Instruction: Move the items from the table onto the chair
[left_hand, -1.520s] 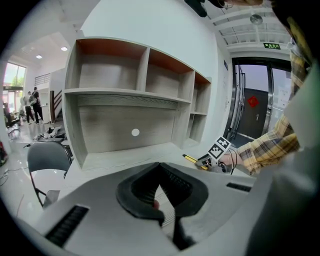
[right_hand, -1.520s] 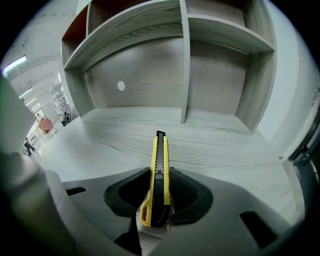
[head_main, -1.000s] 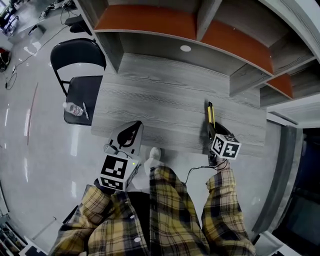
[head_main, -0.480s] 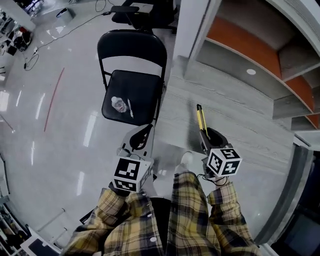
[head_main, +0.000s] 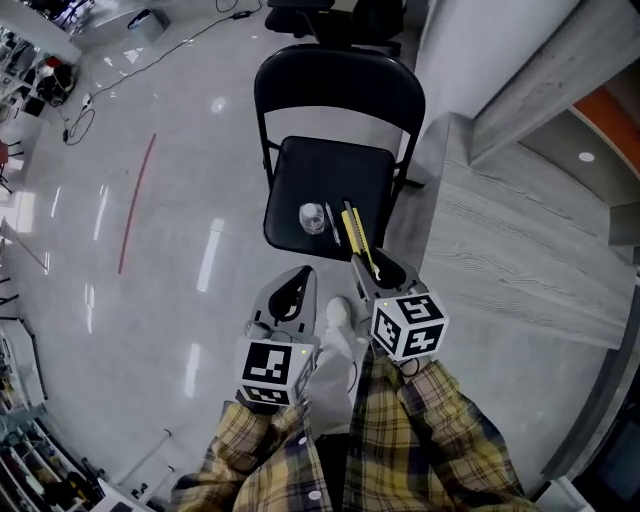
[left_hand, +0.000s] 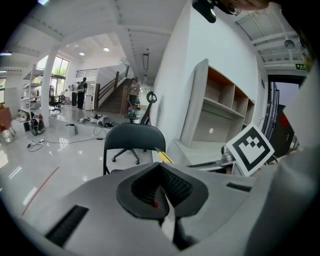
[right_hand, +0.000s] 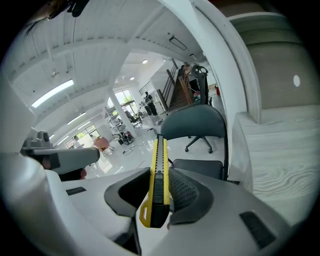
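Right gripper (head_main: 374, 272) clenched on yellow utility knife (head_main: 358, 235), held above front of chair seat (head_main: 330, 165). Left gripper (head_main: 292, 292) closed, nothing held. Recommended: knife to be lowered flat onto bare seat, clear of small clear container (head_main: 312, 217); jaws to be released only once knife is supported.

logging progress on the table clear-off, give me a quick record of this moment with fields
right gripper: closed on a yellow knife
left gripper: shut, nothing in it
knife position: in the air by the near edge of the seat, not yet set down
chair: black, folding
on the seat: clear bottle and a thin stick, maybe a pen
table: grey wood, right of the chair in the head view
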